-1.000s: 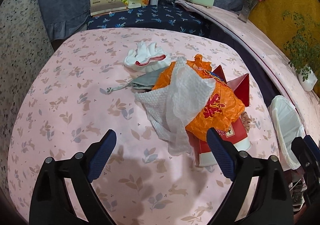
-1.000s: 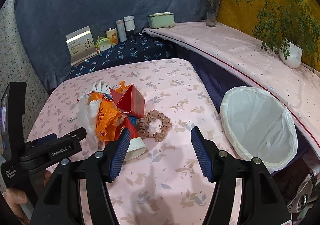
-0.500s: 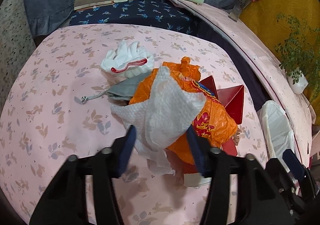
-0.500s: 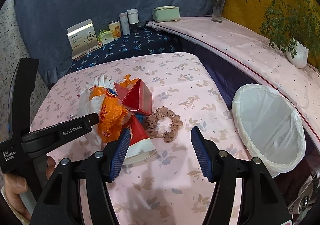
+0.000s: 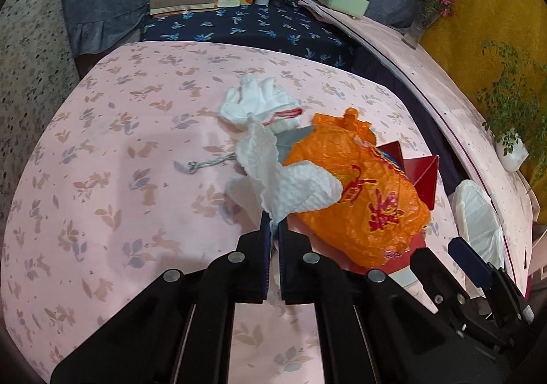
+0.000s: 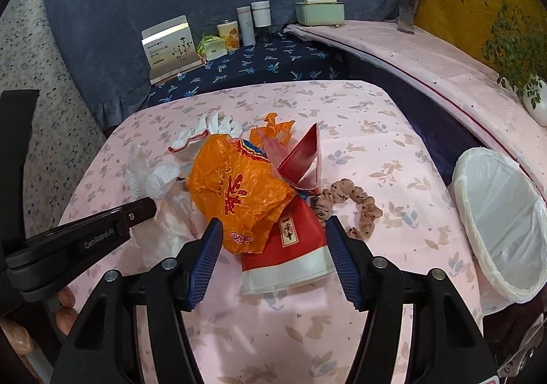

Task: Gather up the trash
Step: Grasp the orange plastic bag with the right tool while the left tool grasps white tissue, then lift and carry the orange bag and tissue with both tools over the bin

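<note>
A trash pile lies on the pink rabbit-print table (image 5: 102,144). My left gripper (image 5: 271,233) is shut on a white paper towel (image 5: 283,179), pinching its near end; the towel lies against an orange plastic bag (image 5: 362,192). In the right wrist view the left gripper (image 6: 136,209) holds the towel (image 6: 150,179) at the left of the pile. My right gripper (image 6: 273,261) is open, its jaws either side of a red-and-white paper cup (image 6: 290,247) and the orange bag (image 6: 236,189). A white-lined trash bin (image 6: 502,223) stands off the table's right edge.
A white glove (image 5: 259,103), grey cloth (image 5: 290,137), red folded carton (image 6: 304,158) and a beige spotted scrunchie (image 6: 348,206) lie around the pile. A box, jars and bottles (image 6: 246,25) stand on the dark shelf behind. Potted plant (image 6: 536,90) at right.
My left gripper moved forward to the paper towel and closed on it. My right gripper moved in around the cup and orange bag, still open.
</note>
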{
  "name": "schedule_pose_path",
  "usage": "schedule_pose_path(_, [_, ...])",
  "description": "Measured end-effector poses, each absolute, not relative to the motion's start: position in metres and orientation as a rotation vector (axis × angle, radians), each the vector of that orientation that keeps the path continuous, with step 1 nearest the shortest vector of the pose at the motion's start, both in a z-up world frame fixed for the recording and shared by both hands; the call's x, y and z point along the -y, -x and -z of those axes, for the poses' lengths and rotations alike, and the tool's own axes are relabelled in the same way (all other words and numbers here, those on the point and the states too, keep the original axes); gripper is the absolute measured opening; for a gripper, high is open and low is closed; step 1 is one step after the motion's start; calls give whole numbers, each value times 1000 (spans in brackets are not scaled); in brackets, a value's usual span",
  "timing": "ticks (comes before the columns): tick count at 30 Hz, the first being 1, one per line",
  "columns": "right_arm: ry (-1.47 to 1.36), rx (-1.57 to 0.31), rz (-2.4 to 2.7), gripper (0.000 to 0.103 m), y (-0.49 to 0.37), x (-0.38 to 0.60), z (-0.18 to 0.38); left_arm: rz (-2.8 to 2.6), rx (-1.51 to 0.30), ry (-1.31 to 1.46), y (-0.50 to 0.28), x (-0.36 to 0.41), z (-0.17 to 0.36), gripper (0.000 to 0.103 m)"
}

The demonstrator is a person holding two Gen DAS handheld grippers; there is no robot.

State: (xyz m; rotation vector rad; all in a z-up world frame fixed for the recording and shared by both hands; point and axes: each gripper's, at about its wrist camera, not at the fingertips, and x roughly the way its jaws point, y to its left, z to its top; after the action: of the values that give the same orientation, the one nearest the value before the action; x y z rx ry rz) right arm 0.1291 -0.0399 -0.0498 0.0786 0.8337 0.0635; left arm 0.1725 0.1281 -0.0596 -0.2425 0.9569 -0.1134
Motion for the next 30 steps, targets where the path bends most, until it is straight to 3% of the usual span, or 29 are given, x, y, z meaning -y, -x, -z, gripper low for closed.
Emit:
schedule_pose_path(5, [-76,-853,-67,58,-142,30,61,85,-951,227,-171,-139,60,4])
schedule_pose_path(8, [-86,-871,-70,50,-149,28,68,77,-952,220,-171,-141,61,4])
schedule_pose_path(10, [-89,-882,-75,34,-153,27,71,77,-954,220,-171,-142,62,4])
schedule_pose_path(12, [-91,-891,-85,25,-155,25,73,76,-953,216,-171,-142,62,4])
schedule_pose_path(16, [-87,-860,-107,17,-151,24,64,77,-946,211,-168,-141,58,4])
schedule_pose_path(30, [-137,-658,-79,14,-112,63,-16,134,-873,151,-146,-100,12,4])
